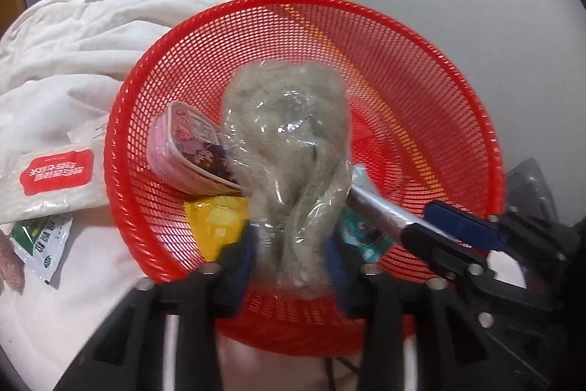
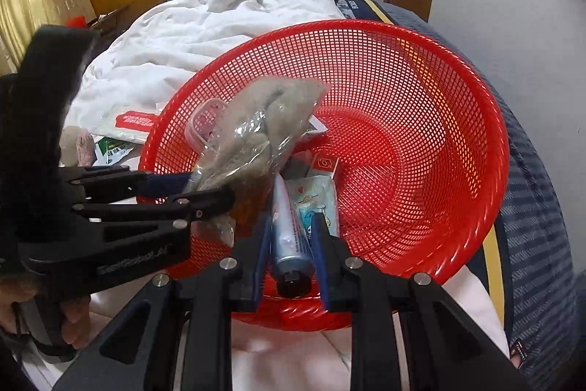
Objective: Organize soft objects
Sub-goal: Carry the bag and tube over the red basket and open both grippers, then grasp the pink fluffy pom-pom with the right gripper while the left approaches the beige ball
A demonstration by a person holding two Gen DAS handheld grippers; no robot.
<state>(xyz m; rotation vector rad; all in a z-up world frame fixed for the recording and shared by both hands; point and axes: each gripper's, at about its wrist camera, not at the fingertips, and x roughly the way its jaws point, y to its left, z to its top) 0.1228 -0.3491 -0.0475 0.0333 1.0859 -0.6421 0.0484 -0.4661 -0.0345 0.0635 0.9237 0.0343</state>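
One red basket [image 1: 421,68], two grippers over it
Left gripper [image 1: 289,251] jaws apart around one bagged grey plush [image 1: 289,134]; right gripper [image 2: 291,244] clamps one tube [image 2: 289,226] — at six o'clock.

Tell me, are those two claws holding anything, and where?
The right gripper clamps a tube near its cap end. A bagged grey plush lies between the left gripper fingers, bottom end; grip unclear.

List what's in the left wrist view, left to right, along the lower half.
Green sachet → white pouch with red label → pink box → grey plush in a clear bag → tube → right tool.
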